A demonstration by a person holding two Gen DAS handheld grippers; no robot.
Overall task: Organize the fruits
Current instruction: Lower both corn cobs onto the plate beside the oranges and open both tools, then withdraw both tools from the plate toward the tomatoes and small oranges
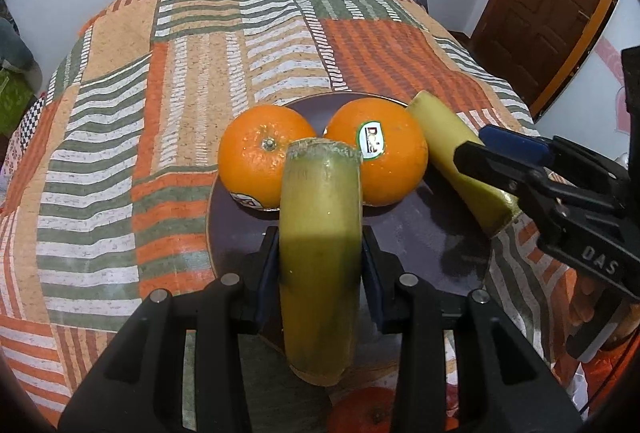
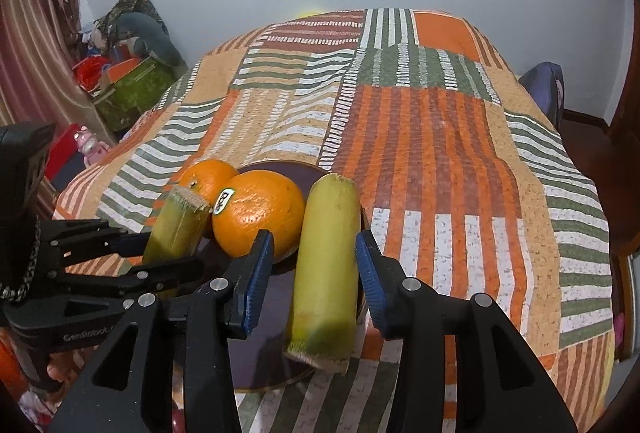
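Note:
Two oranges (image 1: pixel 260 161) (image 1: pixel 384 169) sit side by side on a dark round plate (image 1: pixel 420 233); the right one carries a sticker. My left gripper (image 1: pixel 320 245) is shut on a yellow-green cut fruit piece (image 1: pixel 320 233), held just above the plate in front of the oranges. A second yellow-green piece (image 2: pixel 326 273) lies across the plate's right rim (image 2: pixel 264 333) onto the cloth. My right gripper (image 2: pixel 314 245) straddles it, open, with a clear gap at the left pad. The right wrist view also shows the left gripper (image 2: pixel 160 253) and its piece (image 2: pixel 176 229).
The plate rests on a bed covered with an orange, green and white patchwork cloth (image 1: pixel 200 73). Another orange (image 1: pixel 368 413) shows below my left gripper. A brown door (image 1: pixel 552 13) is at the right, and boxes and clutter (image 2: pixel 120 81) stand beside the bed at the left.

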